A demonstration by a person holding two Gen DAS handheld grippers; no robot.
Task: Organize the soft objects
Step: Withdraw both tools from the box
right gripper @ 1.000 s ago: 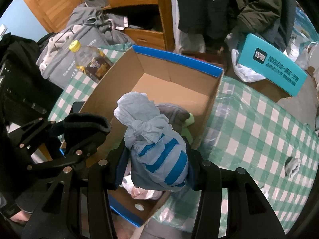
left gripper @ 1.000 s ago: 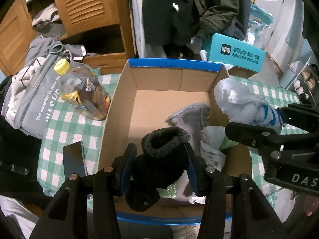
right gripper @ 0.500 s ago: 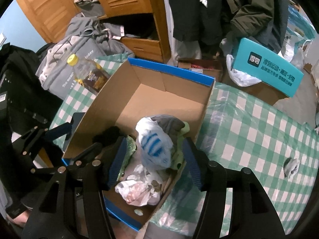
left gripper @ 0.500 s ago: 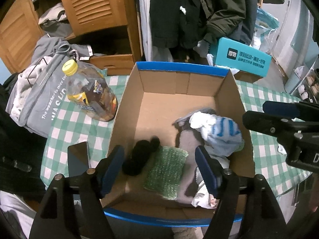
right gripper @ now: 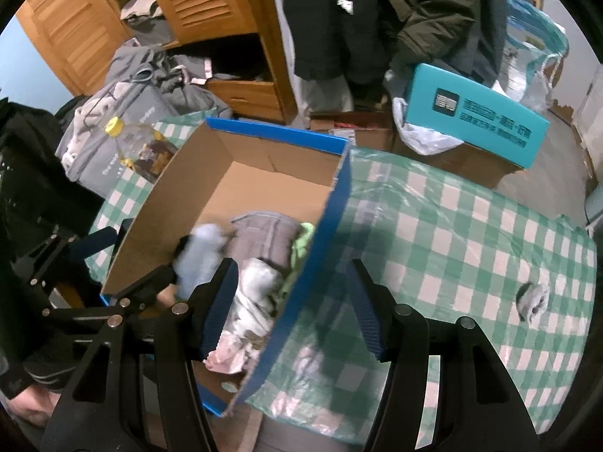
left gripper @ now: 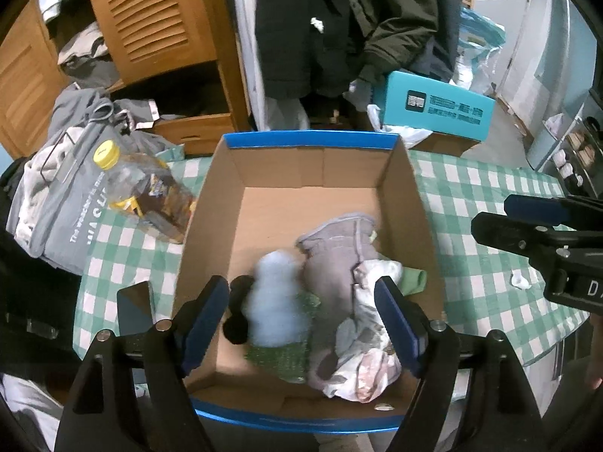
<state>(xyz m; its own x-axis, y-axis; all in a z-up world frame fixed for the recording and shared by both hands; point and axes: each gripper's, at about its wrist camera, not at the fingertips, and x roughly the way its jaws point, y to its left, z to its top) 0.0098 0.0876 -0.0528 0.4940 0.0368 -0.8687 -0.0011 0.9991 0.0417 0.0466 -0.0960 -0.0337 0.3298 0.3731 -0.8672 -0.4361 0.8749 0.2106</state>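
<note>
An open cardboard box [left gripper: 309, 139] with a blue rim holds several soft things. Among them are a black sock [left gripper: 237, 316], a blurred pale blue bundle [left gripper: 275, 301], a grey cloth [left gripper: 331, 252], a green textured pad [left gripper: 279, 358] and a flowered white cloth [left gripper: 365, 358]. My left gripper [left gripper: 301, 324] hovers above the box's near end, its jaws opening, with nothing touching the pads. My right gripper [right gripper: 294, 312] is open and empty above the box's right wall [right gripper: 331, 226]. A small grey sock [right gripper: 533, 299] lies on the checked cloth to the right.
A yellow-capped bottle [left gripper: 143, 192] lies left of the box beside a heap of grey clothes [left gripper: 64, 196]. A dark phone [left gripper: 133, 301] rests at the table's near left. A teal box [left gripper: 437, 109], hanging coats and a wooden wardrobe stand behind.
Both grippers opened. The black sock fell from the left one and the striped bundle from the right one into the box. The right gripper shifted right over the box's wall.
</note>
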